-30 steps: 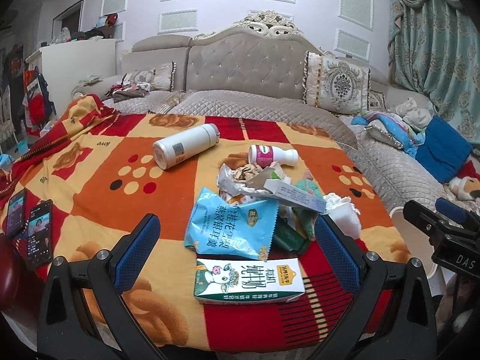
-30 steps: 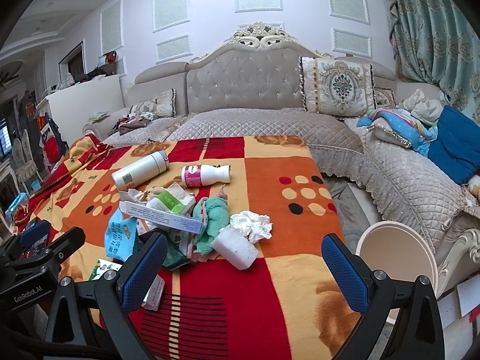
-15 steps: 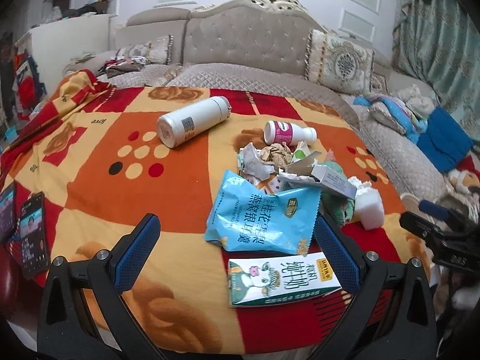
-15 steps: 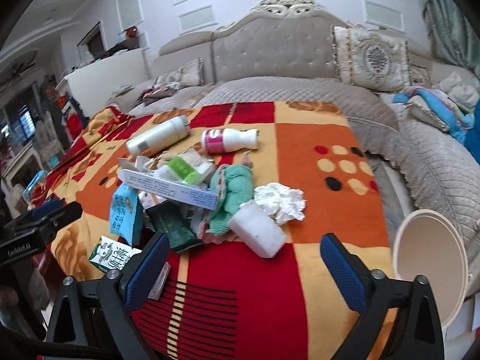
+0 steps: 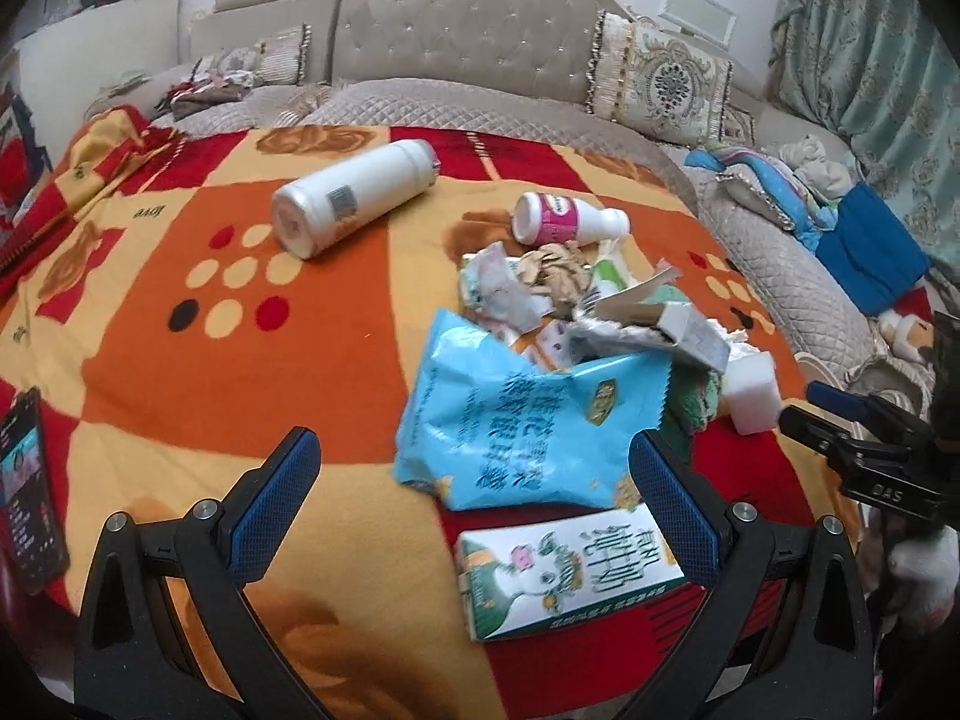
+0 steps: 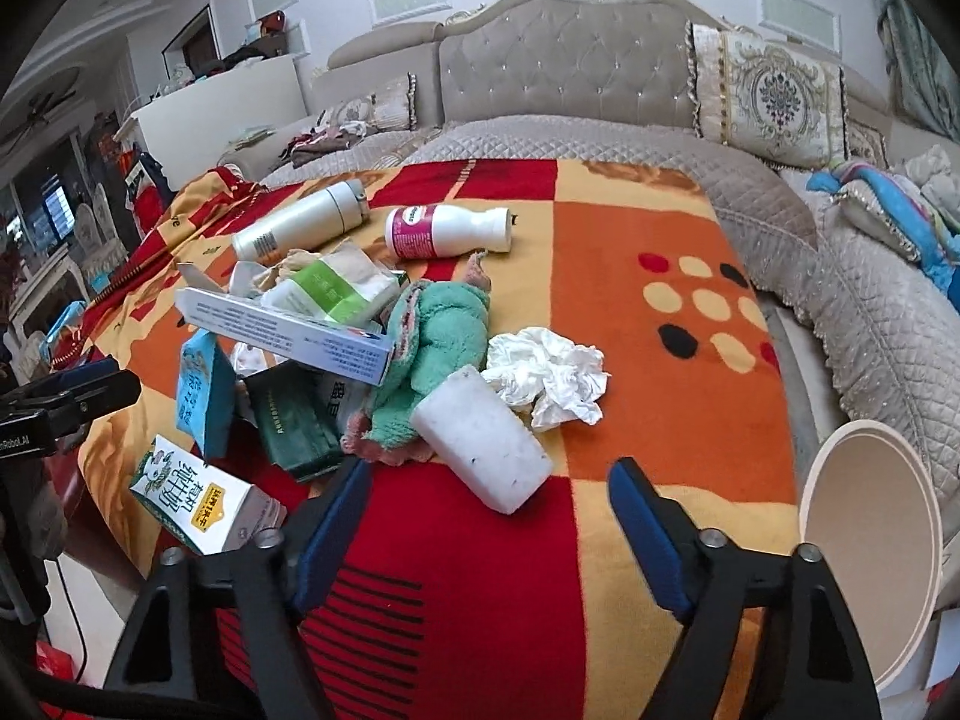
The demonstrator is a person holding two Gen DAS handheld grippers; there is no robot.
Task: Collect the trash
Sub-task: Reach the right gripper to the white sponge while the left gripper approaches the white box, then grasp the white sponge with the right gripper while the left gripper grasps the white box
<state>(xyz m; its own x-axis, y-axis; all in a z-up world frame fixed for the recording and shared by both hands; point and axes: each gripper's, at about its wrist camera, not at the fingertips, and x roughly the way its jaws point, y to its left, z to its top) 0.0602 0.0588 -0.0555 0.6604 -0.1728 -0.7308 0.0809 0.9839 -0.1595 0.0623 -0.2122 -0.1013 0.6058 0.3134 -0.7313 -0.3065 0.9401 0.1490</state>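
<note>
A heap of trash lies on the red and orange blanket [image 5: 240,360]. My left gripper [image 5: 471,450] stands open over the near edge of a blue snack bag [image 5: 528,420], with a green and white milk carton [image 5: 570,570] by its right finger. My right gripper [image 6: 489,474] has its jaws closing; a white foam block [image 6: 480,438] lies just ahead, its near end between the tips, and neither pad presses on it. Beside the block are a crumpled tissue [image 6: 546,378] and a green cloth [image 6: 438,354]. A pink-labelled bottle [image 6: 444,234] and a white flask [image 5: 354,204] lie farther back.
A round beige bin [image 6: 870,546] stands off the blanket's right edge. Phones [image 5: 24,492] lie at the left edge. A long white box [image 6: 282,330] tops the heap. Cushions and blue clothes [image 5: 870,252] cover the quilted sofa at the right.
Both grippers have come down and forward toward the heap, tilting lower. The right gripper's jaws have narrowed around the foam block's near end. The trash has not shifted.
</note>
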